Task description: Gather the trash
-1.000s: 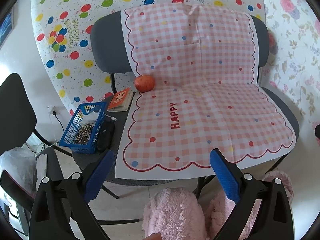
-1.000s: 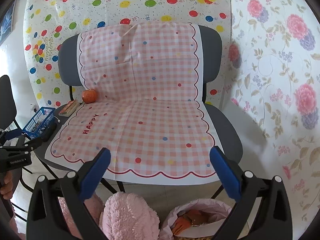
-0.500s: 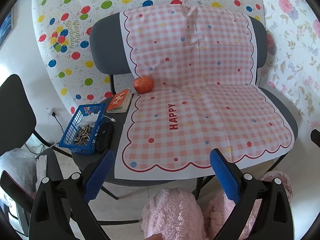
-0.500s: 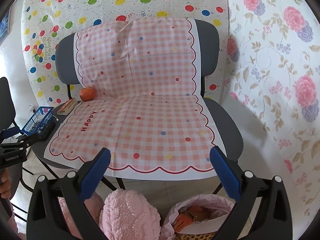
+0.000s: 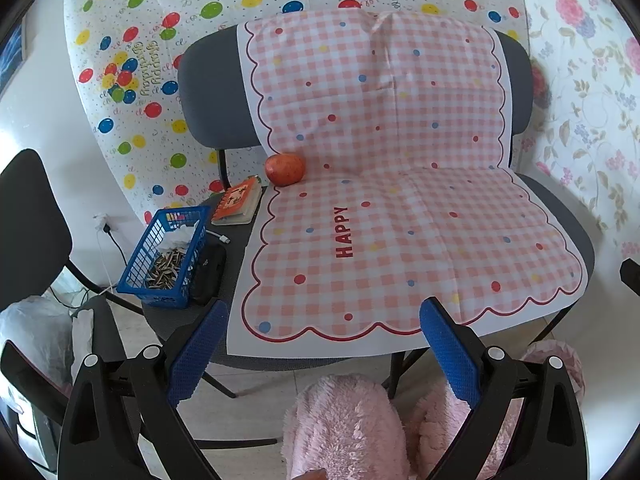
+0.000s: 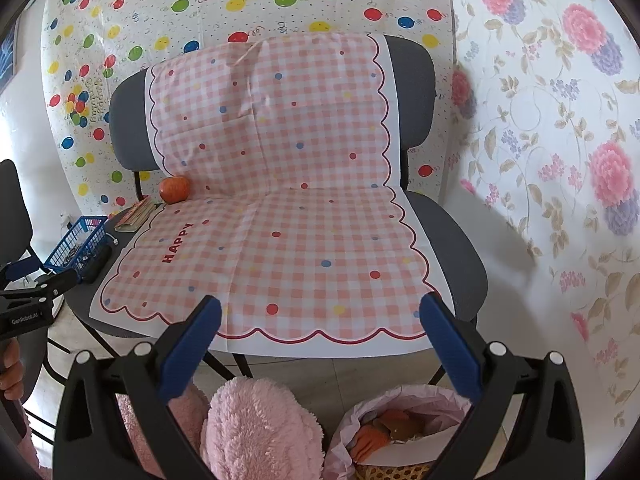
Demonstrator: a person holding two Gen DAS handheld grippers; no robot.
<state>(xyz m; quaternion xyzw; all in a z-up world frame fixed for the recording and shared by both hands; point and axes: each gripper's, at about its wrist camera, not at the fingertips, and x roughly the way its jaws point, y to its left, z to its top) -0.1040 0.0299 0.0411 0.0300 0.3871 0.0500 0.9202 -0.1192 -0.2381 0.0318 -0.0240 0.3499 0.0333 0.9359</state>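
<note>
A pink checked "HAPPY" sheet covers a grey seat. A blue basket with seed shells and a crumpled white tissue stands at the seat's left end; it also shows in the right wrist view. A bin with a pink liner holding orange peel sits on the floor below my right gripper. My left gripper is open and empty, in front of the seat's front edge. My right gripper is open and empty, above the floor near the bin.
A red apple and a small orange book lie at the back left of the seat. A black pouch lies beside the basket. Pink fluffy slippers are below. A black chair stands at left.
Both grippers have shifted slightly back and up from the seat; the scene sits a little lower and smaller. Both stay open and empty.
</note>
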